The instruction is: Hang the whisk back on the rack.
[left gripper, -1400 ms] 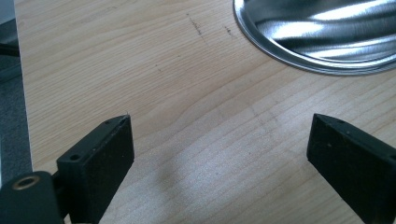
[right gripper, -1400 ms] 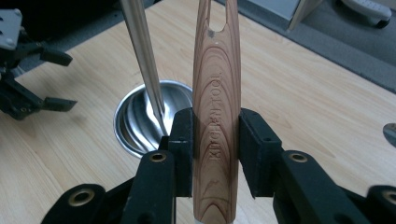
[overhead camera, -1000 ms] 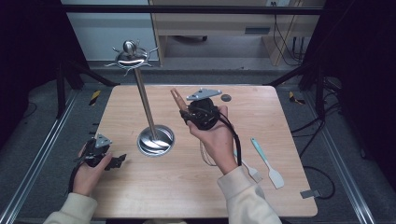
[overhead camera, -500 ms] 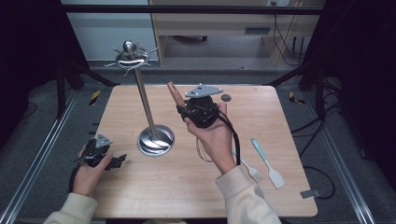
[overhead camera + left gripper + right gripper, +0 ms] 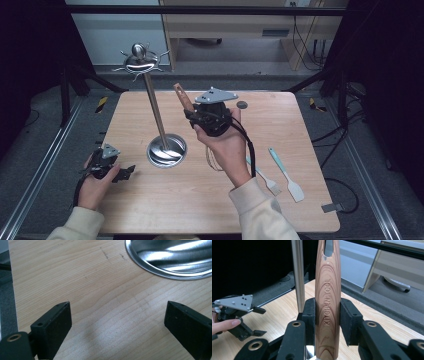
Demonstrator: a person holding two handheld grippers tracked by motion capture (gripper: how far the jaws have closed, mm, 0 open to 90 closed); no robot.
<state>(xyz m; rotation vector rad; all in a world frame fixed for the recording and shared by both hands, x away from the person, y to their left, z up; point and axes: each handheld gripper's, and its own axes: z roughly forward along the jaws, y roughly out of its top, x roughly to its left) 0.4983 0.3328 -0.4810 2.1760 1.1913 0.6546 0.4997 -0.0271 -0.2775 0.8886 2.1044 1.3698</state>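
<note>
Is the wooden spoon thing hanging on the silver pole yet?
Not yet. Done: the right gripper is clamped on the wooden-handled kitchen tool and holds it up off the table. In hand: its handle stands beside the stand's pole, below the hooks. Left: hanging it, perhaps also the light blue spatula. The left gripper rests open.

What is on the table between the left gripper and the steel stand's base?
Nothing: between the left gripper and the stand base there is bare wood, seen in the high view and the left gripper view.
</note>
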